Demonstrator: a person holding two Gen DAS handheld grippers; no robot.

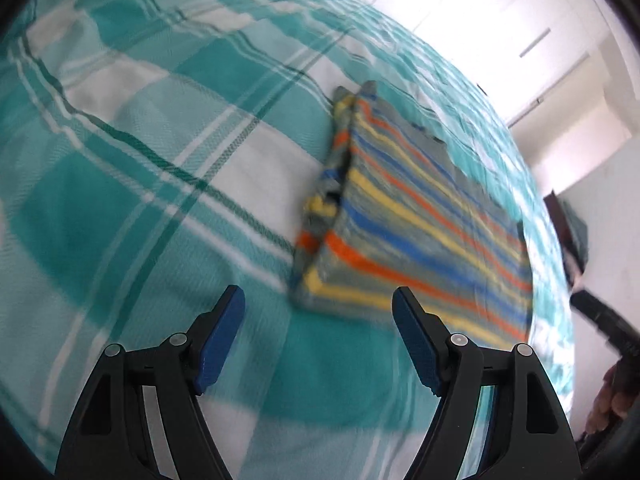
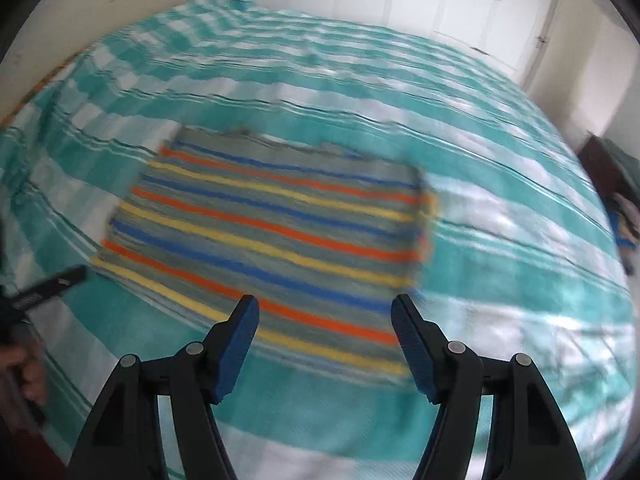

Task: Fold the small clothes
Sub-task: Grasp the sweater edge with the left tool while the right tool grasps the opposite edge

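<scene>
there, striped garment (image 2: 276, 232) lies folded on the checked bedspread (image 2: 500, 240), both grippers' jaws spread, empty.

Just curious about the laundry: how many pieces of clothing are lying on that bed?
1: a folded grey garment with orange, yellow and blue stripes, lying flat on the teal-and-white checked bedspread. Others may lie outside both views.

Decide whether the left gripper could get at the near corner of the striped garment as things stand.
Probably yes: the left gripper is open, holds nothing, and only bare bedspread lies between it and the striped garment.
</scene>
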